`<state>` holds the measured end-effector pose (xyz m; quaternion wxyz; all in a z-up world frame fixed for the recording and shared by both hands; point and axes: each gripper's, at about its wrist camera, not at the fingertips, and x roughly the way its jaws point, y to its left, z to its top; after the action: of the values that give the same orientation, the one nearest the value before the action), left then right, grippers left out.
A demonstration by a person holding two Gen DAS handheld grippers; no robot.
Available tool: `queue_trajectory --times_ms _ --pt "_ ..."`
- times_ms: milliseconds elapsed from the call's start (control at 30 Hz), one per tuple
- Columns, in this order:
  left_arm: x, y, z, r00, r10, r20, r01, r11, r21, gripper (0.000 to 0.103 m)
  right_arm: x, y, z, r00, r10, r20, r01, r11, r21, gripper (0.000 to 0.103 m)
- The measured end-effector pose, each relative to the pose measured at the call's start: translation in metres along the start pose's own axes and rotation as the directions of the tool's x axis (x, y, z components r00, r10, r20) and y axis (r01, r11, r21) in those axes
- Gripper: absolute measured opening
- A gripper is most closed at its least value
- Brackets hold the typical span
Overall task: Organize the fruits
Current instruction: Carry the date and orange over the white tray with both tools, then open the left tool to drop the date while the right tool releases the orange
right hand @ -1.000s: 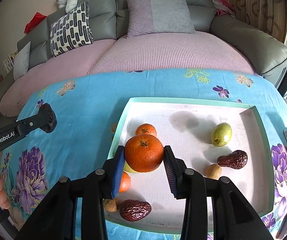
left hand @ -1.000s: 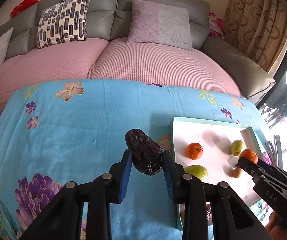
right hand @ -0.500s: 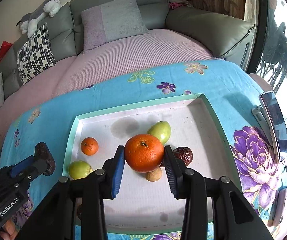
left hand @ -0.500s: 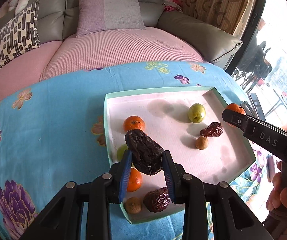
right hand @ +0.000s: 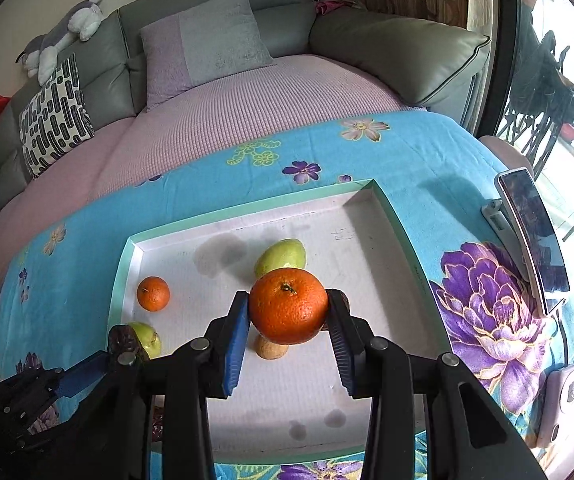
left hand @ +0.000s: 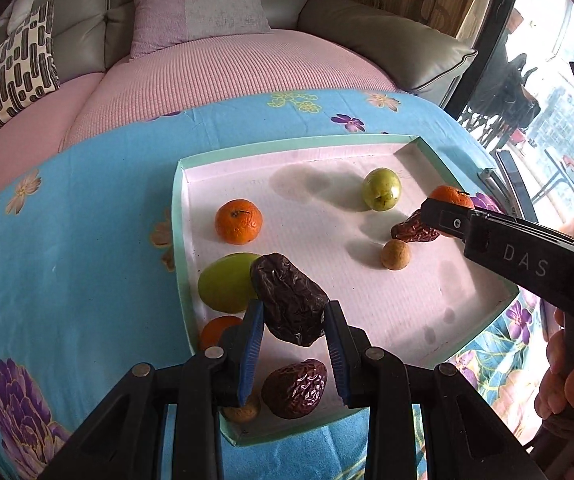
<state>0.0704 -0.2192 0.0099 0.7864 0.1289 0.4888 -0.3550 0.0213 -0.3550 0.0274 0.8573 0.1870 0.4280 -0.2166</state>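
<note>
My left gripper [left hand: 293, 312] is shut on a dark wrinkled date [left hand: 287, 300], held over the near left part of the green-rimmed white tray [left hand: 179, 240]. My right gripper [right hand: 287, 308] is shut on a large orange [right hand: 288, 306] over the tray's middle [right hand: 395, 232]. On the tray lie a small orange [left hand: 238, 221], two green fruits [left hand: 225, 280] [left hand: 381, 189], two more dates [left hand: 295, 388] [left hand: 411, 230] and a round brown nut [left hand: 395, 254]. Partly hidden behind my left fingers are another orange [left hand: 217, 330] and a second nut [left hand: 243, 410].
The tray sits on a blue flowered cloth [left hand: 67, 240] in front of a pink and grey sofa [right hand: 247, 120]. A phone on a stand [right hand: 531, 232] and a white device [right hand: 567, 396] lie right of the tray. A person's hand [left hand: 567, 380] holds the right gripper.
Both grippers swung to the right. The left one carried the date from over the bare cloth to over the tray's near left part. The right one moved the orange toward the tray's middle.
</note>
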Motion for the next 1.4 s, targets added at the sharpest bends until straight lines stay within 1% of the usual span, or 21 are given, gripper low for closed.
queue_trajectory --times_ms 200,400,800,1267,1367,1400 --pt "0.005 -0.004 -0.002 1.0 -0.001 -0.018 0.002 1.0 0.016 0.033 0.012 0.001 -0.004 0.999 -0.009 -0.048 0.009 1.0 -0.008 0.041" --pt "0.013 -0.006 -0.005 0.999 -0.002 -0.044 0.003 1.0 0.022 0.033 0.019 0.009 -0.007 0.997 0.024 -0.072 -0.027 0.999 -0.033 0.041" --pt "0.024 0.0 -0.009 0.997 0.014 -0.074 -0.014 1.0 0.005 0.033 0.037 0.011 -0.013 0.991 0.011 -0.136 -0.018 0.999 -0.048 0.041" --pt "0.027 0.002 -0.009 0.994 0.012 -0.105 -0.013 1.0 -0.001 0.035 0.038 0.01 -0.013 0.991 0.004 -0.136 -0.01 0.999 -0.043 0.041" --pt "0.026 0.001 -0.009 0.994 0.005 -0.113 -0.005 1.0 0.002 0.039 0.041 0.008 -0.014 0.989 -0.001 -0.146 -0.004 0.999 -0.038 0.042" --pt "0.025 0.0 -0.009 0.994 0.001 -0.114 -0.001 1.0 0.003 0.041 0.041 0.008 -0.014 0.989 -0.002 -0.147 -0.004 0.999 -0.037 0.044"
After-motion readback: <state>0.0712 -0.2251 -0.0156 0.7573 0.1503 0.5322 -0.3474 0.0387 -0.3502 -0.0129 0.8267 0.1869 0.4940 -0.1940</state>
